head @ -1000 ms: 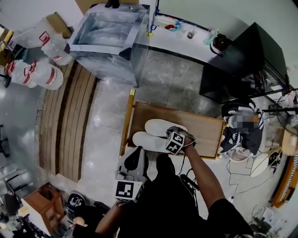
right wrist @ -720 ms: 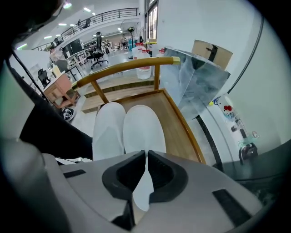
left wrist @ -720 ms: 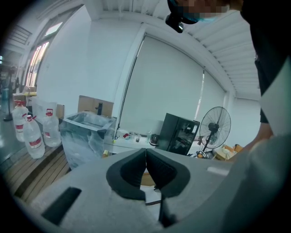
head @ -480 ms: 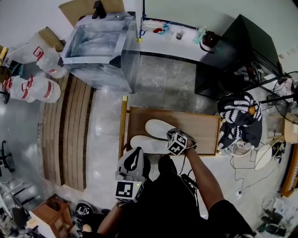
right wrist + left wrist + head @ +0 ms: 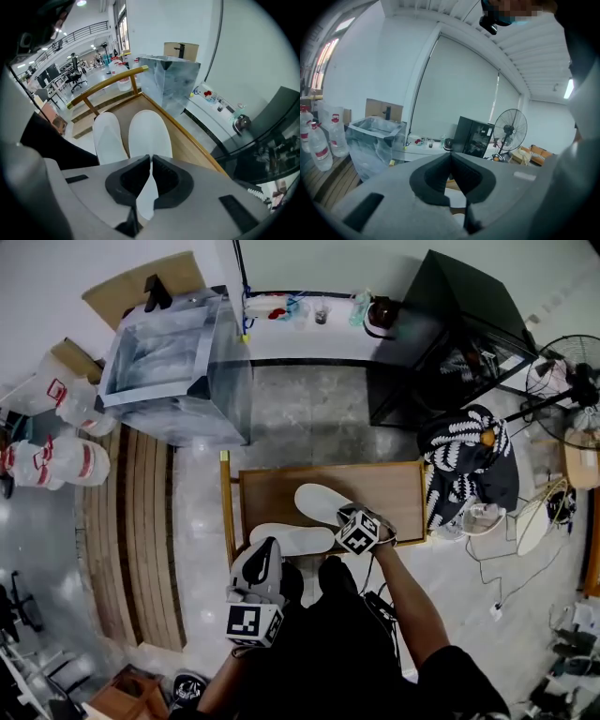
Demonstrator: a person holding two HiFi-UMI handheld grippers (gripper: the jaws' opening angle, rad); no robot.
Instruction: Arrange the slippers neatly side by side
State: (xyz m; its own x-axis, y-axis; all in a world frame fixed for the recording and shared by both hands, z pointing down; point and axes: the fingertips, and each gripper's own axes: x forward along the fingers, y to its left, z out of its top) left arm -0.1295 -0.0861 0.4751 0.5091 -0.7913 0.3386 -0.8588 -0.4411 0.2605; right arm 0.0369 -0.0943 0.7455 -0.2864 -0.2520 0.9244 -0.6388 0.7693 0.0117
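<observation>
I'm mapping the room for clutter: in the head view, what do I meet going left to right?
White plastic bottles with red labels, clear plastic-wrapped box, low wooden table, black cabinet, black pedestal fan.

Our left grey handheld gripper with the square-marker cube (image 5: 268, 549) is tucked in low by our body. It points forward at about level, fingers pressed together with nothing in them. Our right grey gripper (image 5: 349, 519) is out at the end of a bare forearm (image 5: 412, 601), tipped steeply down, fingers (image 5: 133, 180) pinched on a thin edge of the white slipper (image 5: 149, 133).
</observation>
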